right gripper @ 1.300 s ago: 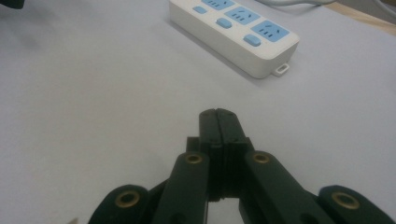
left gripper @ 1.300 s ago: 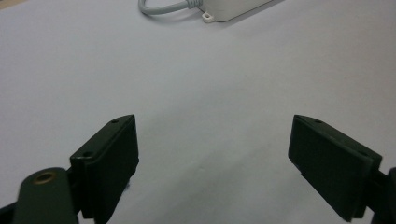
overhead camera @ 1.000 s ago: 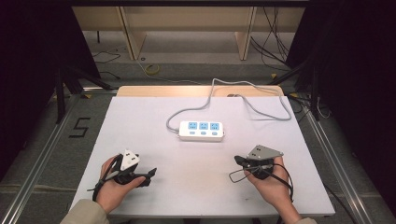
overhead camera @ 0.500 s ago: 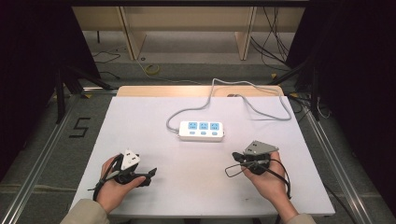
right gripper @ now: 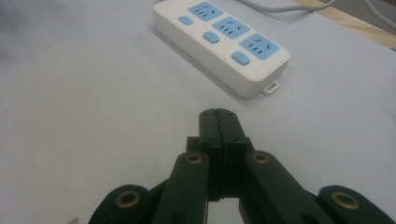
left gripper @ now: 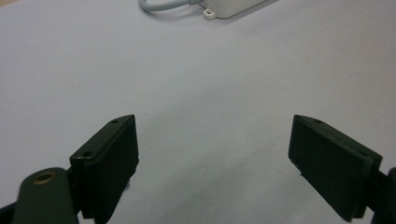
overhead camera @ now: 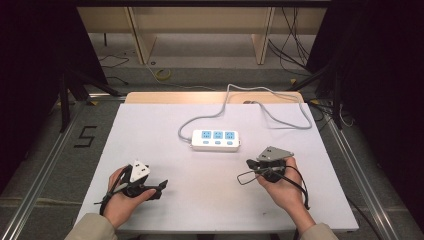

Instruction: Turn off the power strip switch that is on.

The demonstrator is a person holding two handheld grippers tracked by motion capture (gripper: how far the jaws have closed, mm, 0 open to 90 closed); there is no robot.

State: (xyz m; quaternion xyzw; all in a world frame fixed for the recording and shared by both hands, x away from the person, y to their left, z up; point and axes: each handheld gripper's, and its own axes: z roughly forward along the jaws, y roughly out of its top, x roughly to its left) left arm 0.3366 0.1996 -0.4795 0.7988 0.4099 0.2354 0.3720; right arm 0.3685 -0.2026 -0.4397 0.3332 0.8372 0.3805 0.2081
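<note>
High view: a white power strip (overhead camera: 216, 140) with three blue sockets lies flat a little toward the far edge of the white table (overhead camera: 150, 125), near its middle, and its grey cable (overhead camera: 260, 102) loops off over the far edge. The right gripper (overhead camera: 250, 164) sits toward the near right corner, aimed at the strip and well short of it, with bare table between. In the right gripper view its jaws are pressed flat together with nothing between them, and the strip (right gripper: 222, 44) lies ahead with its small blue switches beside the sockets. The left gripper (overhead camera: 161, 186) rests low near the near left corner. In the left gripper view its jaws stand wide apart over bare table, and one end of the strip (left gripper: 229, 6) sits far off at the top. My worry is the switches. If the closed tip is meant to press one, they are small and close to the sockets, so an off-centre push could land on the wrong button. Nothing holds the light strip down, so a slanted push might simply slide it along the table, dragging the cable.
</note>
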